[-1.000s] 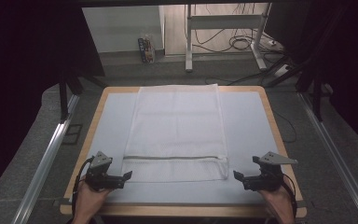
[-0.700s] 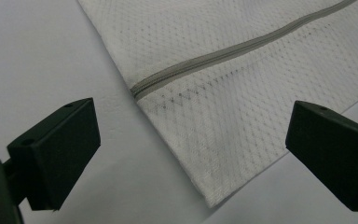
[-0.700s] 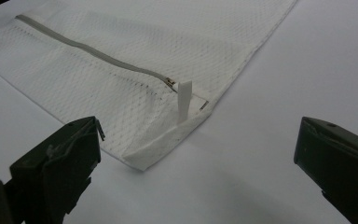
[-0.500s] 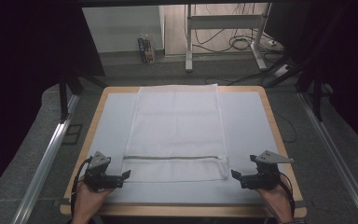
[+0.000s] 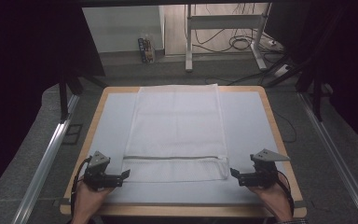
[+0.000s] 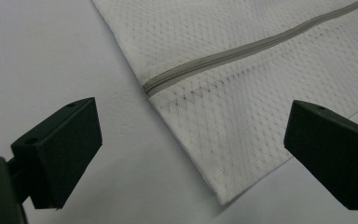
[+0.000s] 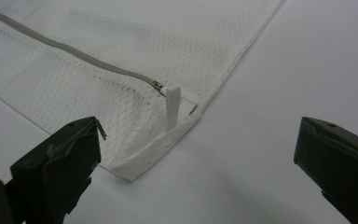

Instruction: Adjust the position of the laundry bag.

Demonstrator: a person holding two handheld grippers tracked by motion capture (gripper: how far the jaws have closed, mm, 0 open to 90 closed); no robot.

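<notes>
both grippers have edged inward toward the mesh bag's near corners since a second ago. left gripper stands wide apart, its corner just ahead between the jaws. right gripper is wide too, facing the corner with the zipper pull. bag lies flat on the tabletop, long axis running away from both grippers, zipper crosswise.

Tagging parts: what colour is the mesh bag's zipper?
Grey zipper on the white mesh bag; clearest in the left gripper view.
</notes>
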